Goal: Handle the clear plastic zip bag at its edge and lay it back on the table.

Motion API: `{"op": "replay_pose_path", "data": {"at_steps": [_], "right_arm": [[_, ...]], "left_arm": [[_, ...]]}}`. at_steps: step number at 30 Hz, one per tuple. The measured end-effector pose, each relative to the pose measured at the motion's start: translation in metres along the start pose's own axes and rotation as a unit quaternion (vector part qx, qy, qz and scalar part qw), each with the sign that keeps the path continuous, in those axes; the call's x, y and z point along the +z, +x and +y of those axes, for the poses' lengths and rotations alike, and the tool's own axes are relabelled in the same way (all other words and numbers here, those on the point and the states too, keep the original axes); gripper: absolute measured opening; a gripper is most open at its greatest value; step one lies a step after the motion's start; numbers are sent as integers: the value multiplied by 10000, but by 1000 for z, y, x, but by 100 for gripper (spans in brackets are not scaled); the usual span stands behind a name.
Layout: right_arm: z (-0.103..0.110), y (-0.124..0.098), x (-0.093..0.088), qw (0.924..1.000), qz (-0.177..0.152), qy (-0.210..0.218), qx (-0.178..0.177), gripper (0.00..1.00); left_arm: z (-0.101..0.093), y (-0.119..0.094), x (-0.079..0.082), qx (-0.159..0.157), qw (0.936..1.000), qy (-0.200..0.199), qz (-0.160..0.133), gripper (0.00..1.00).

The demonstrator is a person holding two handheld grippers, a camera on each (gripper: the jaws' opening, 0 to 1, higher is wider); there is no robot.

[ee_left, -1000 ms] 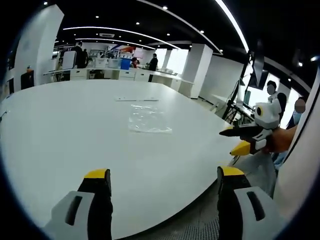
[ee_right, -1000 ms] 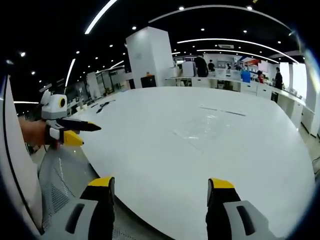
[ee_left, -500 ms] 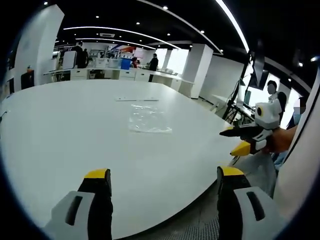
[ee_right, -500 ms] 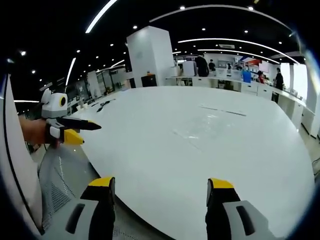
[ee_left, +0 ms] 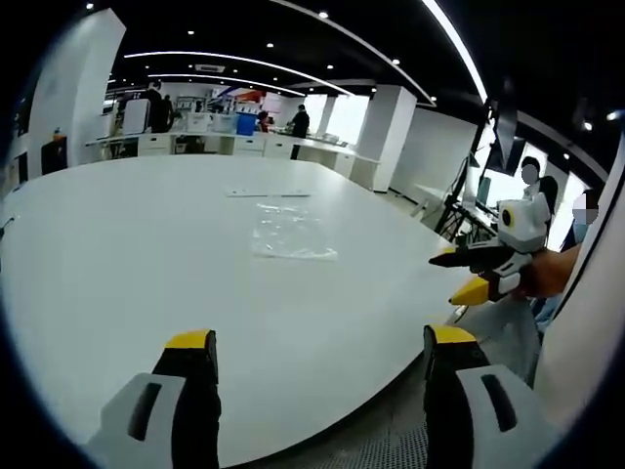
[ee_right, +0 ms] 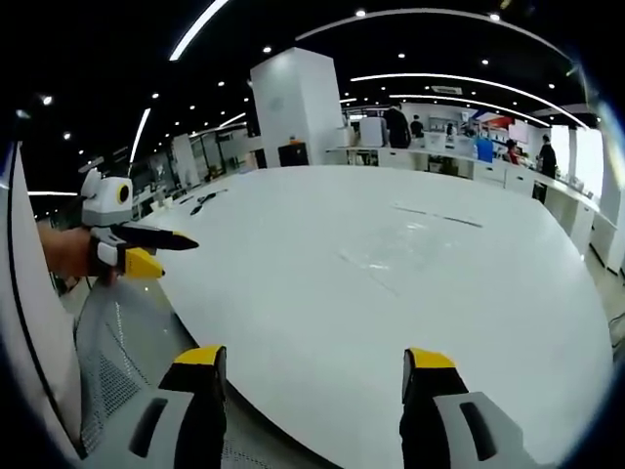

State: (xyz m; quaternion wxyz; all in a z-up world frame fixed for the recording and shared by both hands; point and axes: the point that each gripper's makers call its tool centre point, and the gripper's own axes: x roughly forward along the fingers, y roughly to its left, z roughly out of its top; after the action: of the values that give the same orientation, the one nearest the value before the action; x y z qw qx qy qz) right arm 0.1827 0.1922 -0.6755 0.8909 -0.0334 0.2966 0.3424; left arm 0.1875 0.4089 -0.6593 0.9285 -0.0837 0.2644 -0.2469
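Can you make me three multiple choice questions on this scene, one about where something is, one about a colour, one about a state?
1. Where is the clear plastic zip bag?
A. Flat on the white table, out ahead of both grippers
B. Hanging from the left gripper
C. On the floor beside the table

2. What colour are the tips of the right gripper?
A. Red
B. Yellow
C. Green

3. What state are the left gripper's jaws in?
A. Shut on the bag
B. Shut on nothing
C. Open, holding nothing

Answers:
1. A, since in the left gripper view the bag lies on the tabletop well beyond the jaws, with nothing touching it.
2. B, since the right gripper view shows yellow caps on both dark jaws.
3. C, since the two jaws stand wide apart with only bare table between them.
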Motion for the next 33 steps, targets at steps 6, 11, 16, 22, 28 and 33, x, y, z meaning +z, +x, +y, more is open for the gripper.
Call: {"op": "replay_pose_path", "data": {"at_steps": [6,11,16,22,28,33], "right_arm": [[-4,1,-1,10000,58,-68,-3,72],[-9,4,-1,9999,110,-110,-15,71],[-14,11,3,9996,147,-255,-4,70],[-24,22,9,9986,223,-473,12,68],[-39,36,15,9969,324,-715,24,67],[-51,48,19,9944,417,-966,48,64]], "left_arm": [[-1,-1,1,11,10000,32,4,85],[-1,-1,1,3,9999,105,3,85],[-11,-1,9,-29,9998,193,-21,84],[-20,5,22,-112,9995,274,-133,84],[-22,7,24,-118,9995,256,-112,84],[-21,5,23,-69,9998,192,-86,84]]}}
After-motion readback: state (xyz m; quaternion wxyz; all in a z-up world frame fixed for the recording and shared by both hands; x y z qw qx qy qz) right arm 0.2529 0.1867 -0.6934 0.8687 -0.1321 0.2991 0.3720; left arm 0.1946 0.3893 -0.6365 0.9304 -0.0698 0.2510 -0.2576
